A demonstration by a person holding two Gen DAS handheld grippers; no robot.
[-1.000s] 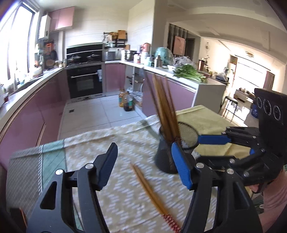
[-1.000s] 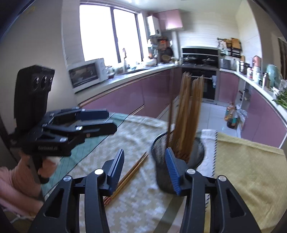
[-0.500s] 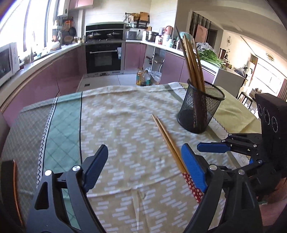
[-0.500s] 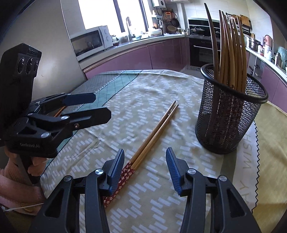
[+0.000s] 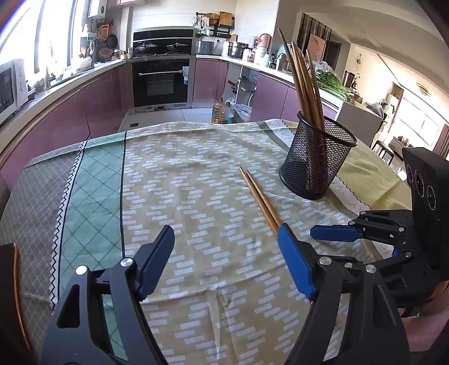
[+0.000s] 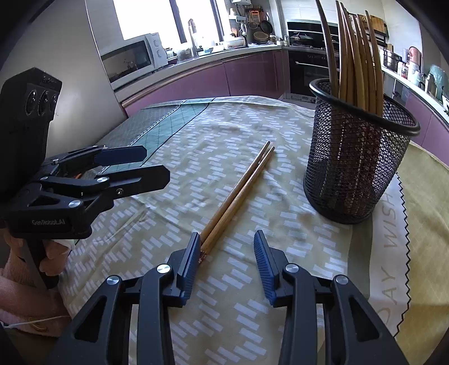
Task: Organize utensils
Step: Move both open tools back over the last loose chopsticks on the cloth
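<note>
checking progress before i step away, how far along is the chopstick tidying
Done: several chopsticks stand in the mesh holder. In hand: nothing yet; the right gripper is closing at the near end of the loose pair on the tablecloth. Left gripper is empty, also closing. Left: lift that pair into the holder.

kitchen | mauve cabinets | black oven | bright window | microwave
</note>
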